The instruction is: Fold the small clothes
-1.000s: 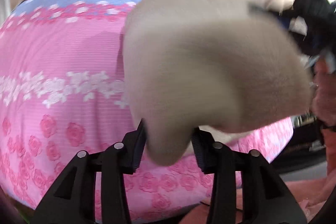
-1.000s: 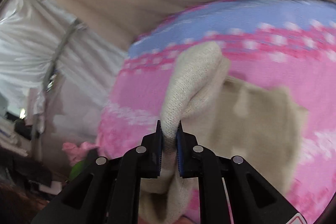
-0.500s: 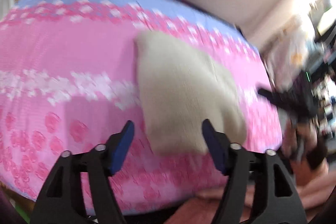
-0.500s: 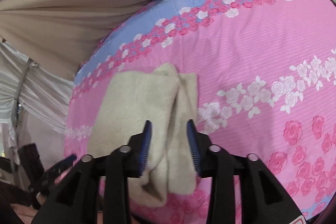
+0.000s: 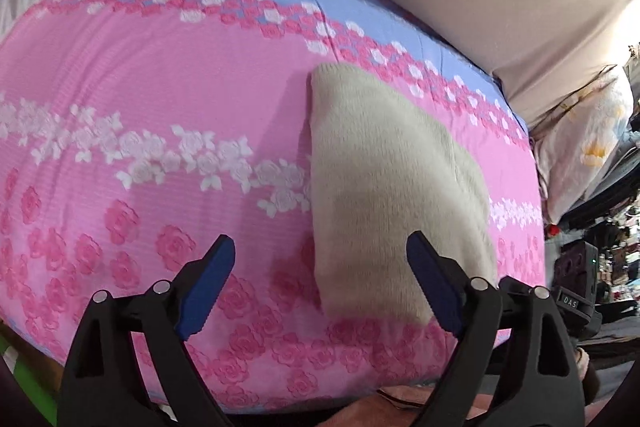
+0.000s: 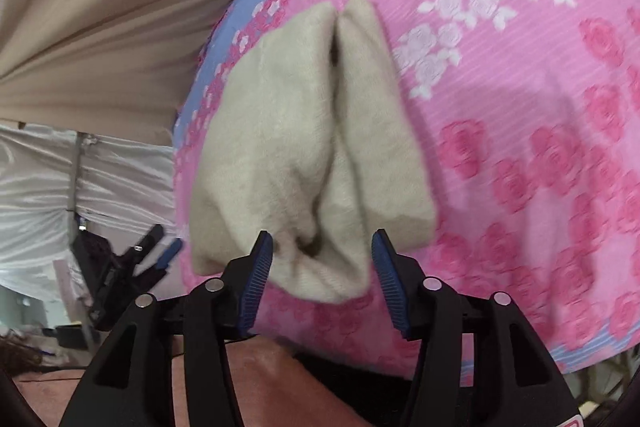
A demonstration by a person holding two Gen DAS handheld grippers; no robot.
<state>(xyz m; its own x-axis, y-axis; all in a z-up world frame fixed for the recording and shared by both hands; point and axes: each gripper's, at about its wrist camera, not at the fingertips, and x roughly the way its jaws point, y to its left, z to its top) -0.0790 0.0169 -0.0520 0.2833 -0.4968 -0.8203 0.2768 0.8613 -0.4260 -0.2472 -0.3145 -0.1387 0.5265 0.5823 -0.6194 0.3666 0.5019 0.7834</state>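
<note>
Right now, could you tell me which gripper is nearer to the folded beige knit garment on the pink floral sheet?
Right. The right gripper is open with the folded beige knit garment reaching between its fingers. The left gripper, also open, hangs back toward the garment's left edge.

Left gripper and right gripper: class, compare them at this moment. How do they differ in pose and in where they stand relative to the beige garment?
The left gripper is spread wide, while the right gripper is open more narrowly. The left gripper sits off the beige garment's left side, with only one finger over it; the right gripper straddles the garment's near end, a folded ridge between its fingers. Both are open, have blue pads, and hold nothing above the pink flowered sheet.
</note>
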